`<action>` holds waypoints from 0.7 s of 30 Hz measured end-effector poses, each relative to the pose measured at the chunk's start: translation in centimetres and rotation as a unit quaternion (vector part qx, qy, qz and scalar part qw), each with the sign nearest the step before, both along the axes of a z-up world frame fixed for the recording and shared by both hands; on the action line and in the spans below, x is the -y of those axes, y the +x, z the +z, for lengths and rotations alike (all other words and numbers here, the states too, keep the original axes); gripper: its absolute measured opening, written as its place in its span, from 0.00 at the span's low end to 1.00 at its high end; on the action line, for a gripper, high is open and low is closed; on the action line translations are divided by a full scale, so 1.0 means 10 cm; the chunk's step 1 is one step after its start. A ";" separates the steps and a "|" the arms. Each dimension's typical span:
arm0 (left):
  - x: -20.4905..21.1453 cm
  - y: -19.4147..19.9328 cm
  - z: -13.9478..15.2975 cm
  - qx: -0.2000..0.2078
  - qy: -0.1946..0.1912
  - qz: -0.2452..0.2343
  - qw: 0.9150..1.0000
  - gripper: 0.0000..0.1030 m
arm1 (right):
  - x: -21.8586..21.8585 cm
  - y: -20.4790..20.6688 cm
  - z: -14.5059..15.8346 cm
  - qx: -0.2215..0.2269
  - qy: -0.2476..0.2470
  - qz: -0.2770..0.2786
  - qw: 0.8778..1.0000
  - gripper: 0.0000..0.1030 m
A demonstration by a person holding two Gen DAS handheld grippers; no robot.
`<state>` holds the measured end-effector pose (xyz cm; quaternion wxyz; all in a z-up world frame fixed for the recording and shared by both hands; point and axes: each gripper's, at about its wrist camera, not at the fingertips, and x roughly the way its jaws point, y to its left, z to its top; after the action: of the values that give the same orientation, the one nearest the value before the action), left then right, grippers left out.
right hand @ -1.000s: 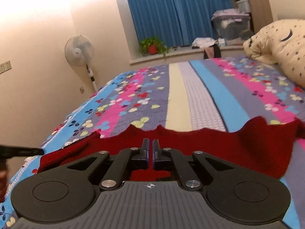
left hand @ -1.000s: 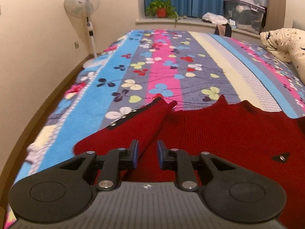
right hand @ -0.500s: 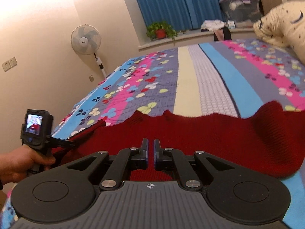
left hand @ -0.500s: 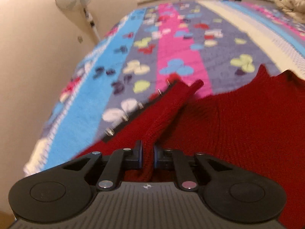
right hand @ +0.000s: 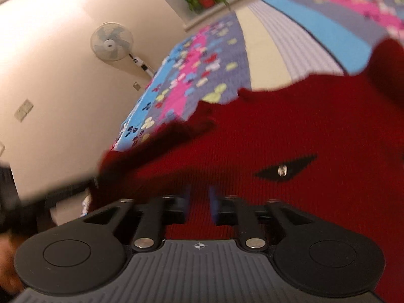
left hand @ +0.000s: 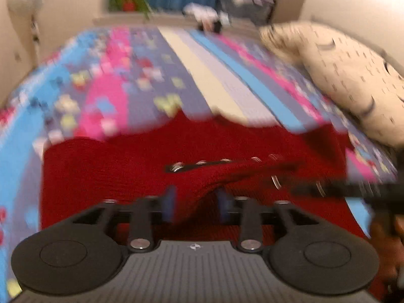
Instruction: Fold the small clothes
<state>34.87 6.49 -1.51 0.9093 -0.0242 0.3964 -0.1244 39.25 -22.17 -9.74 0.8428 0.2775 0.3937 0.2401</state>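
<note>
1. In the left wrist view the left gripper (left hand: pixel 195 205) fills the lower middle of the frame with its jaws spread apart; a fold of the red sweater (left hand: pixel 113 171) runs up between the blue pads (left hand: pixel 169 203), but the blur hides whether either pad touches the cloth.
2. That fold is the sleeve (left hand: pixel 234 171), which stretches from between the jaws toward the right of the frame, lying across the body of the sweater.
3. A dark strip set with a row of silver eyelets (left hand: pixel 202 163) runs along the sleeve just above the gripper.
4. The sweater spreads over the lower half of the frame on the bed (left hand: pixel 222 80), which wears a striped cover in blue, pink, grey and cream with a small flower print.
5. A cream pillow (left hand: pixel 348 83) with dark marks lies at the upper right, apart from the sweater.
6. In the right wrist view the right gripper (right hand: pixel 199 203) sits at the lower middle, its jaws a little way apart with nothing between them, and the red sweater (right hand: pixel 303 126) lies directly ahead of and beneath it.
7. A black diamond patch with a silver stud (right hand: pixel 282 170) shows on the knit to the right of the fingertips.
8. The knit is a deep red with fine ribbing, and its far edge is wavy against the bed cover.
9. A standing fan (right hand: pixel 111 41) shows against the wall at the upper left.
</note>
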 end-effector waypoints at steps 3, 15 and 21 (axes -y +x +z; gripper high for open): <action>-0.15 -0.46 0.05 0.044 0.040 0.011 0.998 0.47 | 0.02 0.01 -0.12 -0.028 0.005 -0.012 1.000 0.52; -1.68 -2.09 0.62 0.153 -0.048 0.168 0.973 0.48 | -0.34 -0.02 -0.36 -0.028 -0.158 -0.011 0.987 0.44; -1.68 -2.19 0.68 0.191 -0.067 0.214 0.956 0.48 | -0.45 -0.17 -0.26 0.045 -0.210 -0.017 0.976 0.12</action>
<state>12.93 23.25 5.28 0.9697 -0.1453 0.1913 0.0442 37.52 -17.64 -12.33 0.9032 0.0893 0.3920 0.1499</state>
